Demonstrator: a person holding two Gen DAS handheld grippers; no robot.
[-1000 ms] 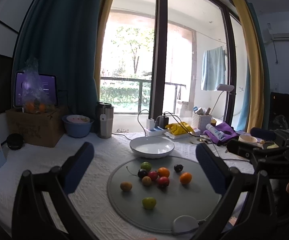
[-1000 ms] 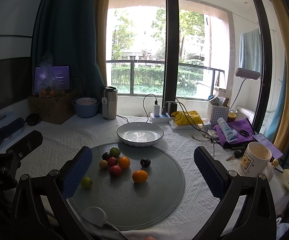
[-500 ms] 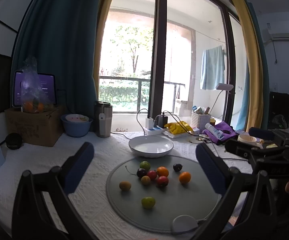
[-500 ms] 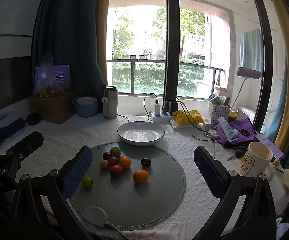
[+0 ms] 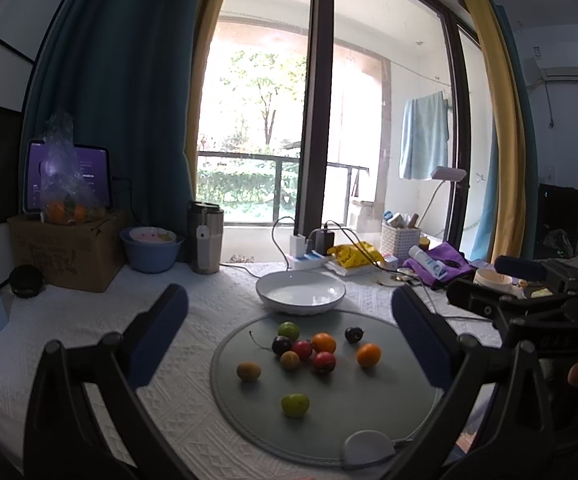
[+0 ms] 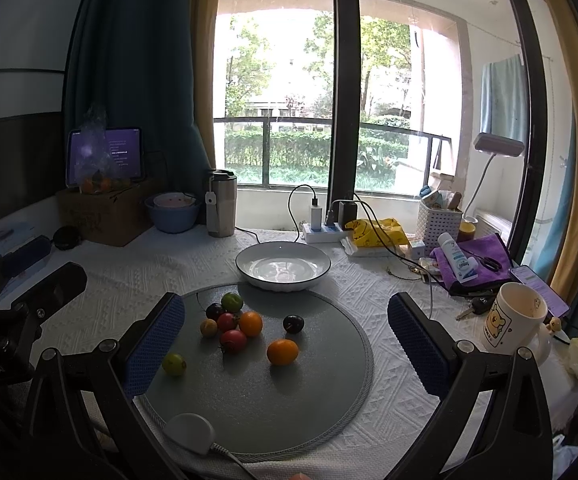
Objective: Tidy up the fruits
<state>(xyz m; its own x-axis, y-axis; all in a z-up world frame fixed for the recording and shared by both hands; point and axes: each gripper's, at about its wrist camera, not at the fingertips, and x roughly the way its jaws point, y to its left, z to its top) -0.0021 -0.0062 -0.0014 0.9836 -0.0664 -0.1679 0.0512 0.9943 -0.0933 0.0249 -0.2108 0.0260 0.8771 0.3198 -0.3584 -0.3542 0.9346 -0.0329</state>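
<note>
Several small fruits lie on a round grey mat (image 5: 369,408) (image 6: 309,384): an orange one (image 5: 368,354) (image 6: 282,351), a green one (image 5: 295,404) (image 6: 174,363), red, dark and yellowish ones in a cluster (image 5: 303,350) (image 6: 229,322). An empty white bowl (image 5: 301,293) (image 6: 283,266) stands just behind the mat. My left gripper (image 5: 289,334) is open and empty, above the mat's near side. My right gripper (image 6: 285,334) is open and empty over the mat. Each gripper shows at the edge of the other's view.
A white puck with a cord (image 6: 189,432) lies at the mat's near edge. A bear mug (image 6: 515,322), keys and purple cloth (image 6: 477,256) are at right. A steel tumbler (image 6: 220,204), blue bowl (image 6: 172,210), cardboard box (image 6: 105,210) and power strip (image 6: 325,232) line the back.
Both views have shifted only slightly; the fruits and bowl have not moved and both grippers stay open.
</note>
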